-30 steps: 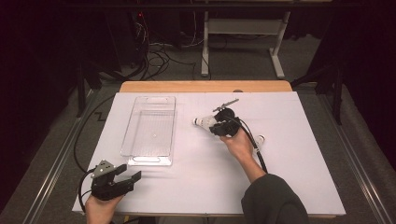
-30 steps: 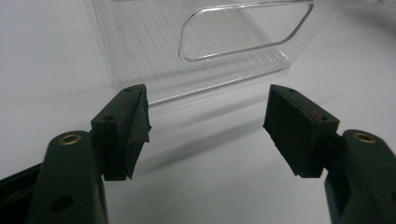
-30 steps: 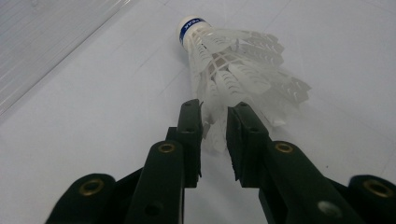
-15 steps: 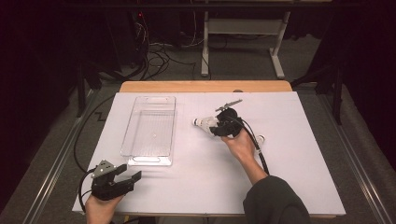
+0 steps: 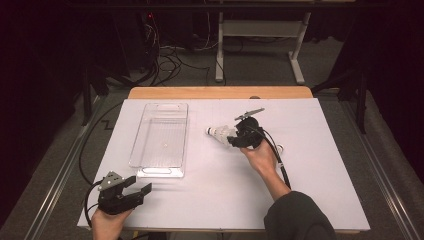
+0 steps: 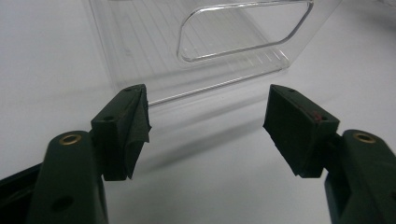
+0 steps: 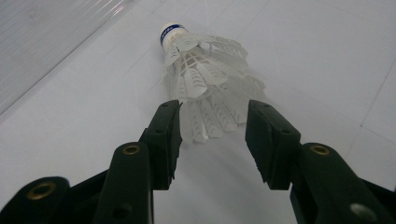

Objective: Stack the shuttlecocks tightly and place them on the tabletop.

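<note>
while the shuttlecock [image 7: 205,88] lies on its side on the white table [image 5: 320,180], the right claw [image 5: 231,138] sits right at its feathery end. its jaws have just been opening. the wide feather skirt pokes in between the two black pads [image 7: 164,135], and in the right gripper view there is a little gap on each side, so the pads look like they are not pressing on it. the claw is part way spread, not pinching.

the shuttlecock points straight away from that claw: feathers near, round cork tip with a blue band far. seen from above, the tip aims left, toward the clear box [image 5: 161,137]. so the long line of the shuttlecock runs the same way as the claw, which i think makes a squeeze on the skirt easy.

the right hand is much nearer. the left claw [image 5: 142,192] rests near the front left corner of the table, well apart, jaws wide with nothing between them, looking at the short end of the box.

the feathers are thin, white and ribbed, and would likely bend. the box is hard, see-through plastic, long and empty, with a cut-out handle [image 6: 243,30].
</note>
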